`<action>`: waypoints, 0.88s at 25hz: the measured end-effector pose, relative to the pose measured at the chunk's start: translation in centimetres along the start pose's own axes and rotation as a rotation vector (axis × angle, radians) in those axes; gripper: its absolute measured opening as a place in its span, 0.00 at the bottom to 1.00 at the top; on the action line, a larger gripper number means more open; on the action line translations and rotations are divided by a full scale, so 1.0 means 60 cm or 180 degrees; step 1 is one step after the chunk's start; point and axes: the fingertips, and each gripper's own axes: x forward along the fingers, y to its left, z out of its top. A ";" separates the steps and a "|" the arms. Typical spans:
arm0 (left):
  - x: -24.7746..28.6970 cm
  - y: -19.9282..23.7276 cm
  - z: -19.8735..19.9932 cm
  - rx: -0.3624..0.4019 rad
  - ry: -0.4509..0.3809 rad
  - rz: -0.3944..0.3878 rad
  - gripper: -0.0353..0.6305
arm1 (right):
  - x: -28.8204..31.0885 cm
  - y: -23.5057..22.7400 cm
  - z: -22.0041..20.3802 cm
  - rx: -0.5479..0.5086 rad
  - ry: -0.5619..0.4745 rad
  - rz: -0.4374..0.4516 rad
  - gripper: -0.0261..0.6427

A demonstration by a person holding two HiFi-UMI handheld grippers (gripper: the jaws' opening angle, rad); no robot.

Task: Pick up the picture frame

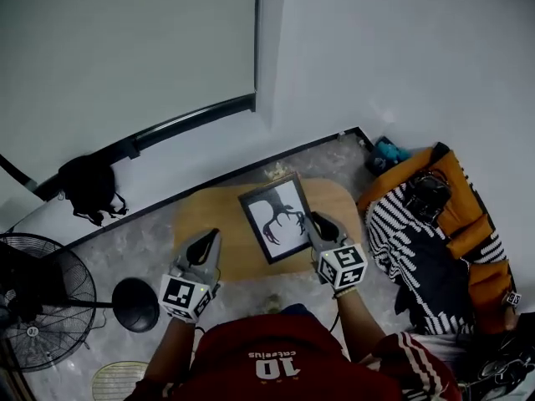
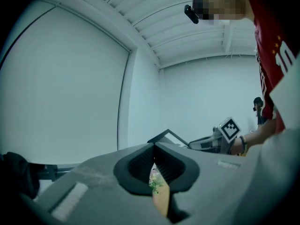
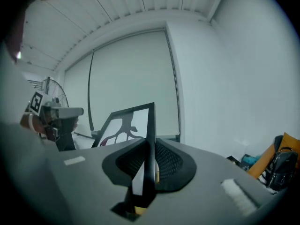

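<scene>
The right claw (image 1: 318, 222) pinches the right edge of the frame (image 1: 276, 215), holding it tilted above the wooden table (image 1: 205, 211). The left claw (image 1: 206, 242) hangs closed and empty nearby. A one-edge grip may let the frame swing, so a slow, steady lift seems wise.

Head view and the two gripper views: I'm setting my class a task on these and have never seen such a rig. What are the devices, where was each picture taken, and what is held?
No robot: a person holds a hand tool with two jaws in each hand. The head view looks down from the person's head. Each gripper view comes from a camera riding on that tool, looking along its jaws. The right gripper is clamped on the edge of the picture frame, over a wooden table. The left gripper is shut and empty.
</scene>
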 end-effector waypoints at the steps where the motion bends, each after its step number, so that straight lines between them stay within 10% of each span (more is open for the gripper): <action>1: -0.002 0.001 0.010 0.0008 -0.0039 -0.0007 0.06 | -0.010 0.010 0.026 -0.0013 -0.0098 0.0012 0.13; 22: -0.022 -0.007 0.084 0.0103 -0.0422 -0.0138 0.06 | -0.107 0.096 0.211 -0.0093 -0.0996 0.0092 0.13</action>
